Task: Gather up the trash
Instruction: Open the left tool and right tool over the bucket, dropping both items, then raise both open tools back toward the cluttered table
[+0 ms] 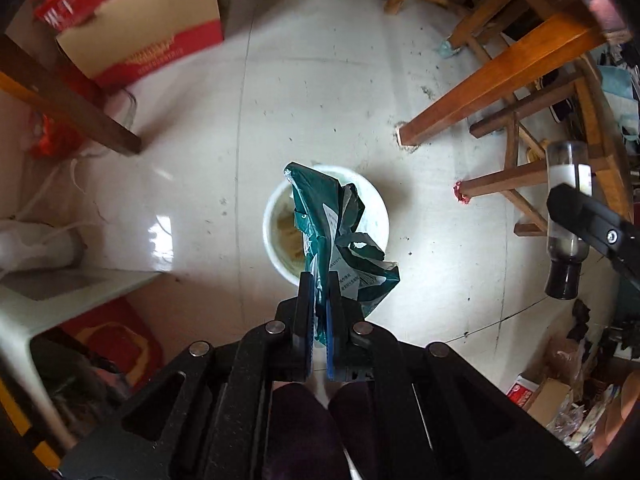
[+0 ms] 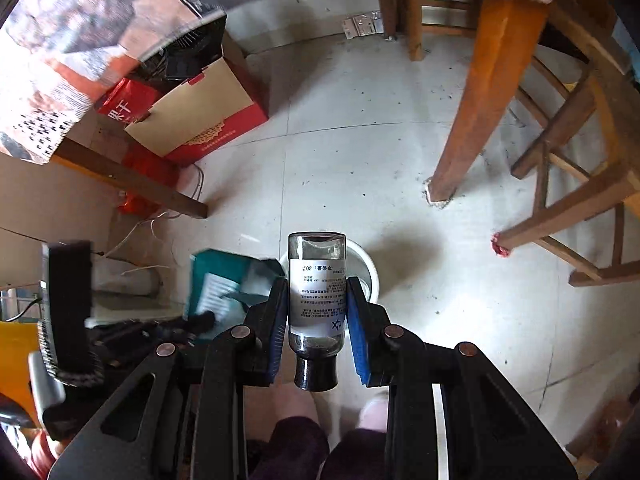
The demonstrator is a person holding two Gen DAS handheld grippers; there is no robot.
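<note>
The left gripper (image 1: 319, 280) was clenched on a crumpled green wrapper (image 1: 340, 236) hanging over a white bucket (image 1: 378, 208) on the tiled floor (image 1: 320, 100), while the right gripper (image 2: 318, 292) grasped a small clear bottle (image 2: 317, 300), cap toward the camera, above that bucket.

One green wrapper (image 1: 340, 236), one clear bottle (image 2: 317, 300), one white bucket (image 1: 276, 216), two hand-held grippers.
</note>
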